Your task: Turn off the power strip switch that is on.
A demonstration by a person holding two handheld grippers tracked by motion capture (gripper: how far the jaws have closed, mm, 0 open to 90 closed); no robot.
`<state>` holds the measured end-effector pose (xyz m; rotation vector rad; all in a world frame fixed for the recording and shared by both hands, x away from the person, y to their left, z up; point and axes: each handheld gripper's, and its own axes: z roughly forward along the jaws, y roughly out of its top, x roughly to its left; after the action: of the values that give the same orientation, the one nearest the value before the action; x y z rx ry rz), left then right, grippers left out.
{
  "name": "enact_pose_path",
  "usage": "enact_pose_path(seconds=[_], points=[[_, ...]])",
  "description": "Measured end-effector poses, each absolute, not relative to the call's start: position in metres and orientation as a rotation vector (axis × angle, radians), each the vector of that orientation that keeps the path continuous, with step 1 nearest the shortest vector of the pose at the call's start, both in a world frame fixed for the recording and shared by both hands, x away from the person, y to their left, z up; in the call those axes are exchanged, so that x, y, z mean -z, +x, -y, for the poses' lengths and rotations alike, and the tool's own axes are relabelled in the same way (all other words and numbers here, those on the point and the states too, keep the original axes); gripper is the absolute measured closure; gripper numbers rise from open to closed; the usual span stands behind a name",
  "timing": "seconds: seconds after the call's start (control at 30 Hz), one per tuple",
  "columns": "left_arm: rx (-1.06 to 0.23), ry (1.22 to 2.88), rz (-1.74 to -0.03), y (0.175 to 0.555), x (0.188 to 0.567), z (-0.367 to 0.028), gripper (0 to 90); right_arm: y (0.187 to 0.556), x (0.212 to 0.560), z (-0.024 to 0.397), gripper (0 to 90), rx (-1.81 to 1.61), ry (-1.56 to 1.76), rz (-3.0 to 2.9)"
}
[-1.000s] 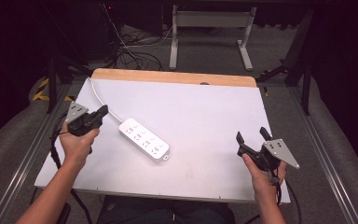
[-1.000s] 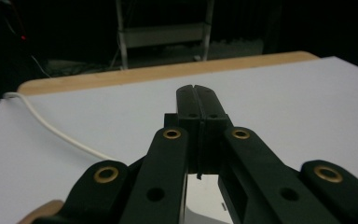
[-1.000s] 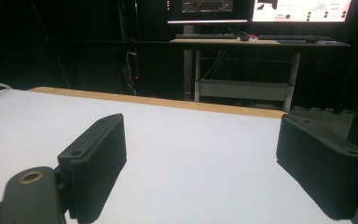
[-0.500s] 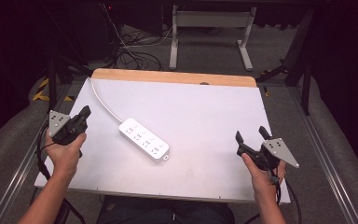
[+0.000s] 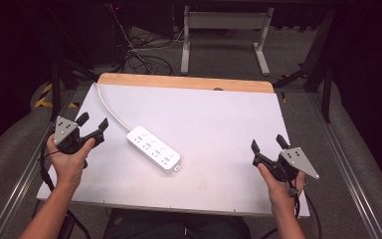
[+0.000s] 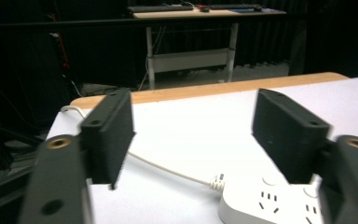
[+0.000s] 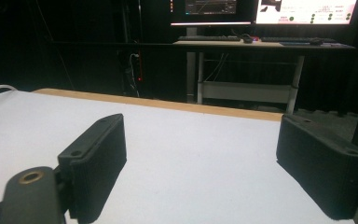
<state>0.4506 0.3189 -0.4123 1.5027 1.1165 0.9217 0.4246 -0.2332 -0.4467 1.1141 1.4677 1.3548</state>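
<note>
The left claw (image 5: 93, 127) hovered over the left edge of the bench (image 5: 219, 114), jaws apart and empty. It had drawn back leftward from where it hovered 1 second earlier, when it sat closer to the power strip (image 5: 153, 149), then edged forward again. In the left gripper view the strip (image 6: 275, 200) lay just beyond the jaws, low and right. The strip rested flat and diagonal on the white bench, left of centre, with its white cable (image 5: 108, 108) running to the far left corner. The right claw (image 5: 268, 145) had stayed near the right near edge, jaws apart, holding nothing, well apart from the strip. Nothing was grasped, so the work looked barely begun; the left claw seemed best placed to reach the strip.
</note>
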Motion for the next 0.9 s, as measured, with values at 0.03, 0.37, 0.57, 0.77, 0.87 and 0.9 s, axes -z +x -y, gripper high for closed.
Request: enact_pose_path(seconds=[0.03, 0.37, 0.57, 0.77, 0.87, 0.9], points=[[-0.919, 1.510, -1.122, 0.4508, 0.4124, -0.3189, 22.2, 0.4243, 0.4467, 0.2336, 16.4, -1.353, 1.119, -1.465], [-0.878, 1.528, -1.098, 0.4483, 0.4130, -0.3218, 9.7, 0.4246, 0.4467, 0.2331, 16.0, -1.357, 1.113, -1.469], [-0.873, 1.533, -1.103, 0.4486, 0.4145, -0.3235, 7.0, 0.4248, 0.4469, 0.2331, 15.8, -1.360, 1.116, -1.469], [-0.877, 1.532, -1.115, 0.4487, 0.4162, -0.3237, 2.8, 0.4243, 0.4466, 0.2333, 15.7, -1.360, 1.113, -1.470], [-0.873, 1.539, -1.115, 0.4492, 0.4171, -0.3235, 2.9, 0.4242, 0.4467, 0.2332, 15.7, -1.360, 1.113, -1.470], [-0.876, 1.536, -1.115, 0.4495, 0.4176, -0.3230, 3.2, 0.4241, 0.4466, 0.2332, 15.7, -1.359, 1.113, -1.470]])
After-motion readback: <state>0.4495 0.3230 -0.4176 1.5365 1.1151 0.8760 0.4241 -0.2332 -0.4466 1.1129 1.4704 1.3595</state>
